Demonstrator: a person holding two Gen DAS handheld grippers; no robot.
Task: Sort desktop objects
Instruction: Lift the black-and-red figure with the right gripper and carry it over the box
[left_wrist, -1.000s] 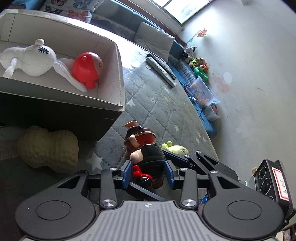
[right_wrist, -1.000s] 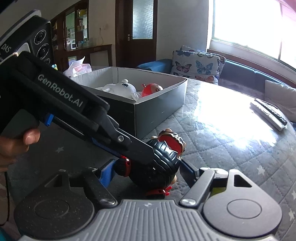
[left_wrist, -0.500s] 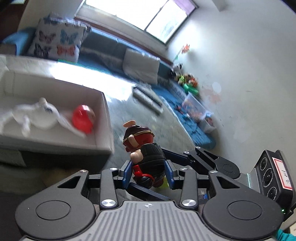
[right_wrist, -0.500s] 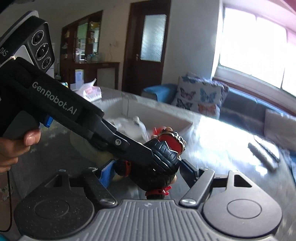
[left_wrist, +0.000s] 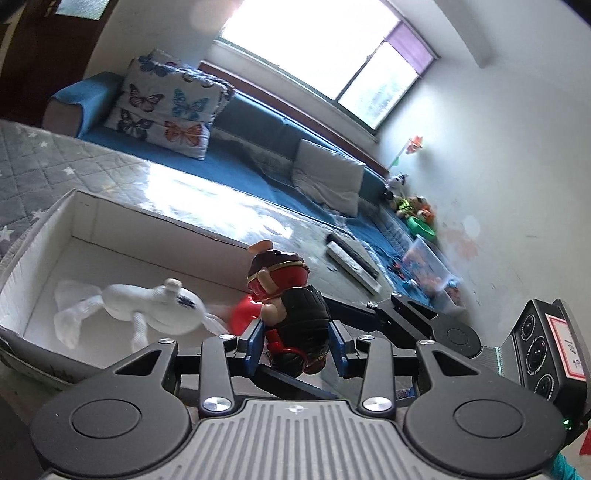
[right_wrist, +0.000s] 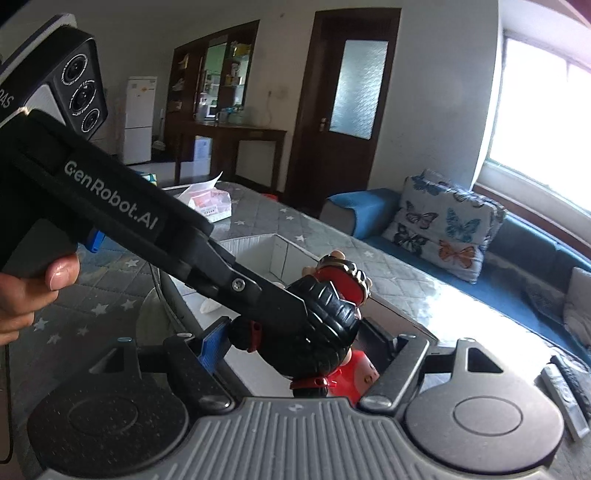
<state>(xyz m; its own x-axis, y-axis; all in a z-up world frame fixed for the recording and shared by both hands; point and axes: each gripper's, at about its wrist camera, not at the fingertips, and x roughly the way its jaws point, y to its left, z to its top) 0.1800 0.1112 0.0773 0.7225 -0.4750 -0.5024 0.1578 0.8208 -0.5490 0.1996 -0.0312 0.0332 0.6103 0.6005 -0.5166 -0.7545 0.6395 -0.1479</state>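
My left gripper (left_wrist: 297, 341) is shut on a black and red toy figure (left_wrist: 295, 314) and holds it in the air over the near edge of the white cardboard box (left_wrist: 88, 221). The right gripper (right_wrist: 295, 343) also closes around the same toy figure (right_wrist: 325, 321), with the left gripper's finger (right_wrist: 229, 280) crossing in front. Inside the box lie a white plush toy (left_wrist: 147, 306) and a red round toy (left_wrist: 243, 314), which also shows in the right wrist view (right_wrist: 356, 371).
The box stands on a table with a grey star-patterned quilted cover (left_wrist: 33, 166). Remote controls (left_wrist: 352, 258) lie on the table's far right. A tissue pack (right_wrist: 207, 201) sits at the table's far end. A blue sofa with butterfly cushions (left_wrist: 166, 107) runs behind.
Both grippers have risen with the toy figure from the table surface and now hold it above the box edge. The peanut-shaped toy and the green toy have left the view.
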